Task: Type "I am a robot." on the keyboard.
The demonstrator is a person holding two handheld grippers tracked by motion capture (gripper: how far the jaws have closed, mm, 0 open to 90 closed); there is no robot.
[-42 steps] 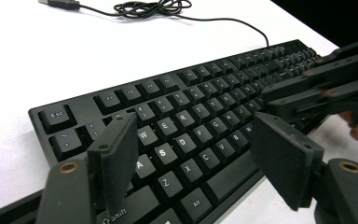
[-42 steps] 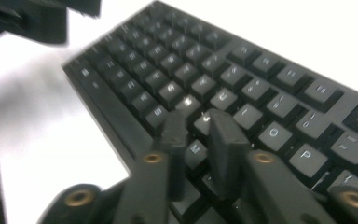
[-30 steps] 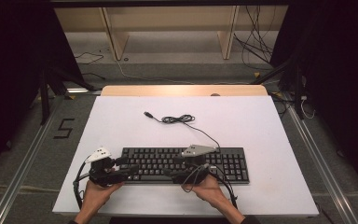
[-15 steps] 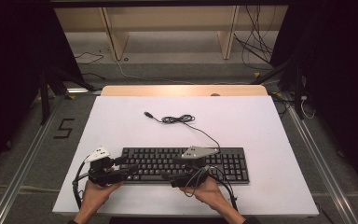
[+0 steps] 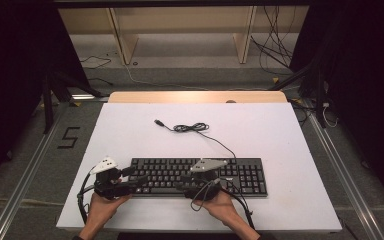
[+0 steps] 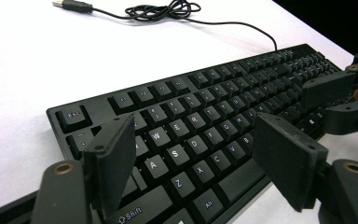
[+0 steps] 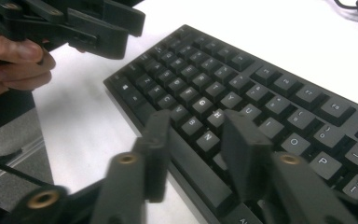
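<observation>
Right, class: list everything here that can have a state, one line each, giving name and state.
keyboard: flat on the table, front edge between both grippers' jaws
USB cable: unplugged, loosely bunched behind the keyboard
left gripper: jaws wide open
right gripper: jaws have just been closing, part open, over the keyboard's front edge

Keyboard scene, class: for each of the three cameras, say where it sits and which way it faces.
High view: above the person's side, looking forward and down on the white table; both hands and forearms enter from below.
Left gripper view: rides the left gripper, looking along the keyboard toward its USB cable; own jaws wide apart.
Right gripper view: rides the right gripper, looking over the keys at the other hand.
Shared: both gripper views show the keyboard and the opposite gripper.
</observation>
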